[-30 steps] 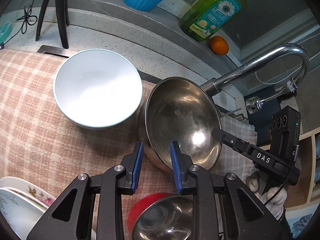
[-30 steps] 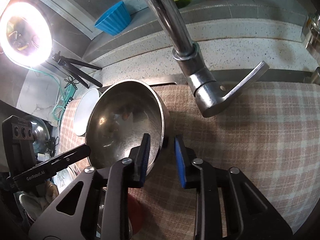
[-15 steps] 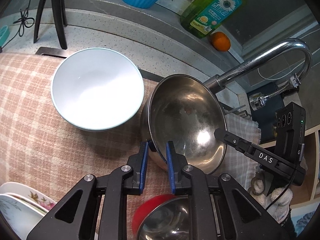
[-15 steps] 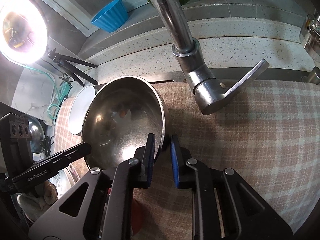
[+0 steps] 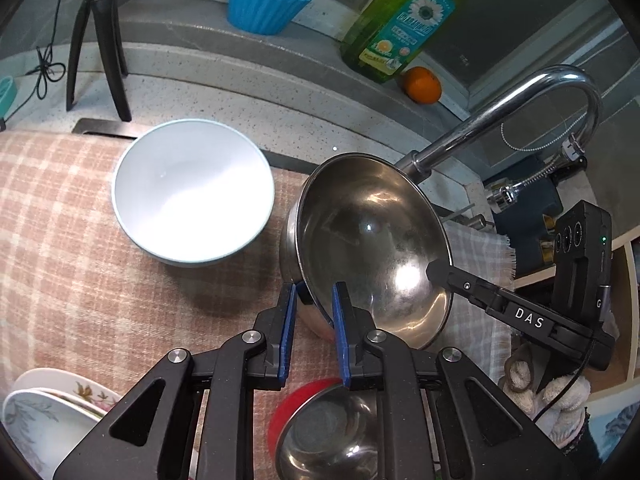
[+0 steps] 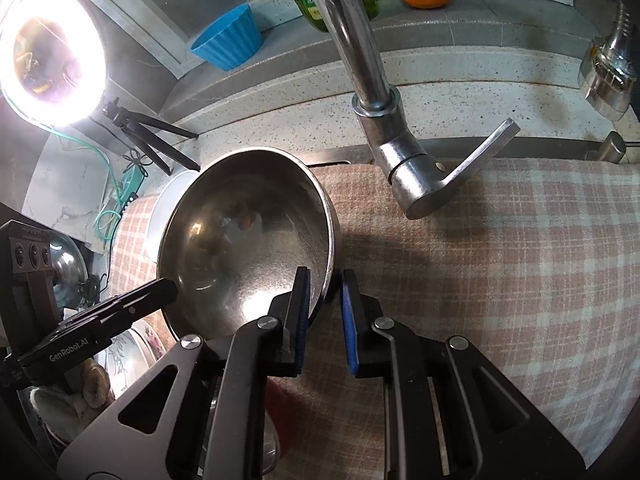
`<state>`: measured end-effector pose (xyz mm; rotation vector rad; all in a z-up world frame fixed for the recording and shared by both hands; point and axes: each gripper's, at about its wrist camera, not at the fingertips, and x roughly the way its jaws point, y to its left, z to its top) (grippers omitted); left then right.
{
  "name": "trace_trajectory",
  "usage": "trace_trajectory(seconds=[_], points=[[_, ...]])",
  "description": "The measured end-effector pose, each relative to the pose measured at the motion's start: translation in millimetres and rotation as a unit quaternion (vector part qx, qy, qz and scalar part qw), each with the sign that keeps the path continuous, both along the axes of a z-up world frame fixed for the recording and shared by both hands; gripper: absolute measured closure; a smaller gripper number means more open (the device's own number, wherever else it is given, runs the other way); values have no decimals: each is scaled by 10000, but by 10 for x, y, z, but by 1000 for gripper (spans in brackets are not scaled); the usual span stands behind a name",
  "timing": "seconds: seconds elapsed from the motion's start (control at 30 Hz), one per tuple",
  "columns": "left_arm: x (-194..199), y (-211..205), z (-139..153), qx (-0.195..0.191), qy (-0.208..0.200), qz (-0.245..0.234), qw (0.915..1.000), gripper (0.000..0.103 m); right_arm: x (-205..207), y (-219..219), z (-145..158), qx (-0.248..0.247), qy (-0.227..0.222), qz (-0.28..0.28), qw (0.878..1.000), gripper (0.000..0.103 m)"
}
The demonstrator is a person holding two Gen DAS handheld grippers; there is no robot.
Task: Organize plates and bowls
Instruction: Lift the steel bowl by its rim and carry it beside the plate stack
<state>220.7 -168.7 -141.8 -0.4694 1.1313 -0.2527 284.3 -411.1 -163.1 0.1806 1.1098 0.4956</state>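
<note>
Your left gripper (image 5: 314, 302) and right gripper (image 6: 325, 289) each clench opposite rims of the steel bowl (image 5: 372, 248), both having just closed on it. The bowl sits tilted on the checked cloth (image 5: 60, 248), just beside the white bowl (image 5: 192, 190). Near you sit stacked plates (image 5: 44, 412) and a small steel bowl (image 5: 328, 436).

plaid cloth (image 5: 60, 280) w/ white bowl (image 5: 192, 192), steel bowl (image 5: 368, 240).

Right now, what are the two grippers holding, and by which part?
Both hold the large steel bowl by its rim: the left gripper at the near-left edge, the right gripper on the opposite edge.
</note>
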Motion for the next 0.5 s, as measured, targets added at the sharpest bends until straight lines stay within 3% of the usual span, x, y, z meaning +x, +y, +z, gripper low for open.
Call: trace_trajectory(seconds=[0.5], points=[[-240,353,324,-86,-433,-3,9990,88,-327,281,378,35,-390,64,9992,88]])
